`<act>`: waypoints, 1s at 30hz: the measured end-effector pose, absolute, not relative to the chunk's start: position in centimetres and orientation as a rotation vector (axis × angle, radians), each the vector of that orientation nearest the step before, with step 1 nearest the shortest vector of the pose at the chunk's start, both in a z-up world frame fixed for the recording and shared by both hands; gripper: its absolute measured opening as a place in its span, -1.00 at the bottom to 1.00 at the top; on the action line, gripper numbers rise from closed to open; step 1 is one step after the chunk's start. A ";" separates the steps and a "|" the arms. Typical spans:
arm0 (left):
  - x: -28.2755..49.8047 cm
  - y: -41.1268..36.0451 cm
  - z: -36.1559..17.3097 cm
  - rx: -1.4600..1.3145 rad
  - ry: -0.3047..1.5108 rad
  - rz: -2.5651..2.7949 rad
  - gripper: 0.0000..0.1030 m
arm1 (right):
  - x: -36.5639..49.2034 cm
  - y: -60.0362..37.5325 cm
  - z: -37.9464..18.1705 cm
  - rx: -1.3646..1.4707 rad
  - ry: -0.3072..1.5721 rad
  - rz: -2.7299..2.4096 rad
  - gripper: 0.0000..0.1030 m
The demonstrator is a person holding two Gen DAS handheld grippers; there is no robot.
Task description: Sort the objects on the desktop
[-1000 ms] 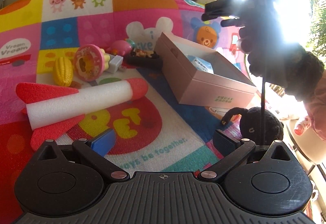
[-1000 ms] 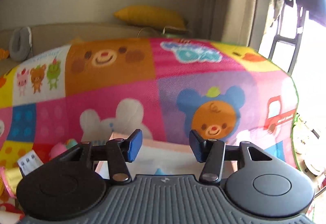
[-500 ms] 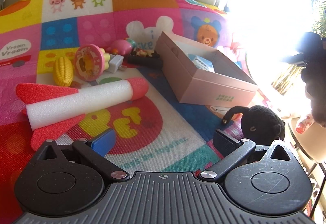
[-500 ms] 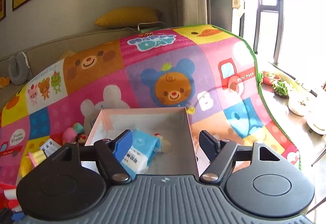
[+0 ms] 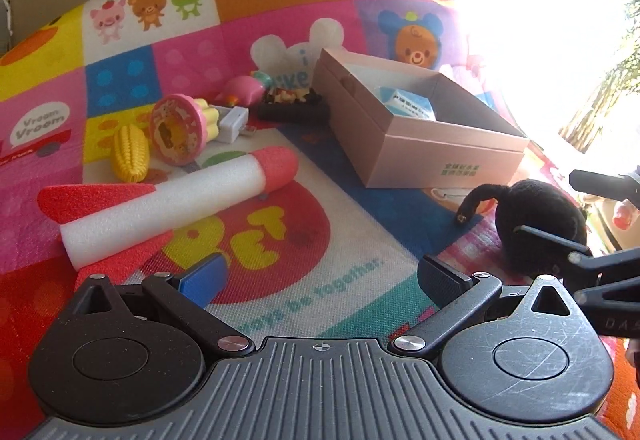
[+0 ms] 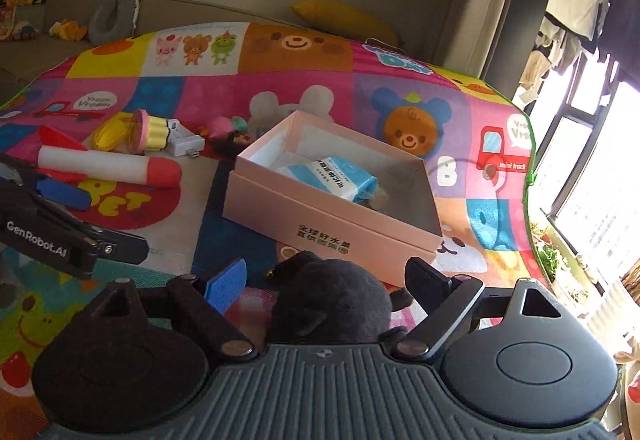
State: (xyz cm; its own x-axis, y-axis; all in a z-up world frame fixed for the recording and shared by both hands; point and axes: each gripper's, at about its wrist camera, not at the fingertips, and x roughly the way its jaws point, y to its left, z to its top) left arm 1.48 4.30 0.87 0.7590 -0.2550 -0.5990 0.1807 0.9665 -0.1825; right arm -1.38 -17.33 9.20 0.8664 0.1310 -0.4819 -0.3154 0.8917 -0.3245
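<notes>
A black plush toy (image 6: 332,292) lies on the colourful play mat just in front of the open pink box (image 6: 320,216). My right gripper (image 6: 325,278) straddles the plush. Its jaws are opening and the pads stand clear of the toy on both sides. In the left wrist view the plush (image 5: 536,212) sits at the right with the right gripper's fingers (image 5: 560,244) over it. A blue packet (image 5: 408,104) lies in the box (image 5: 440,156). My left gripper (image 5: 320,276) hovers open over the mat with nothing between its fingers.
A foam rocket (image 5: 168,200), a yellow corn toy (image 5: 130,152), a pink round toy (image 5: 180,128), a white USB plug (image 5: 232,122), a small pink toy (image 5: 240,92) and a black object (image 5: 292,108) lie left of the box. The mat's edge drops off at the right, by the window.
My right gripper has swung from above the box down to the black plush, and its jaws have widened. The left gripper has hardly moved.
</notes>
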 end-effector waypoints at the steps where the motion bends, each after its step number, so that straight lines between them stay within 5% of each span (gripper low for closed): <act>1: 1.4 4.3 1.0 -0.112 0.669 -0.223 1.00 | -1.6 -16.8 8.7 -0.434 0.470 0.255 0.65; 7: 0.5 4.7 2.6 -0.103 0.656 -0.197 1.00 | -1.1 -18.3 7.4 -0.458 0.475 0.154 0.17; 15: 0.5 2.6 2.4 -0.051 0.691 -0.239 1.00 | 0.7 -27.3 8.9 0.031 0.616 0.151 0.17; 30: -0.3 1.4 2.7 -0.031 0.684 -0.295 1.00 | 1.2 -25.5 8.5 -0.076 0.611 0.173 0.22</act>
State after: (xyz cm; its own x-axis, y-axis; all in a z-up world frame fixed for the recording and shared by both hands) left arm -0.32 1.38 2.74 0.7348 -0.2788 -0.6183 0.2586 0.9579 -0.1245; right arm 1.17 -25.49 8.55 0.8048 0.1395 -0.5769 -0.1841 0.9827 -0.0193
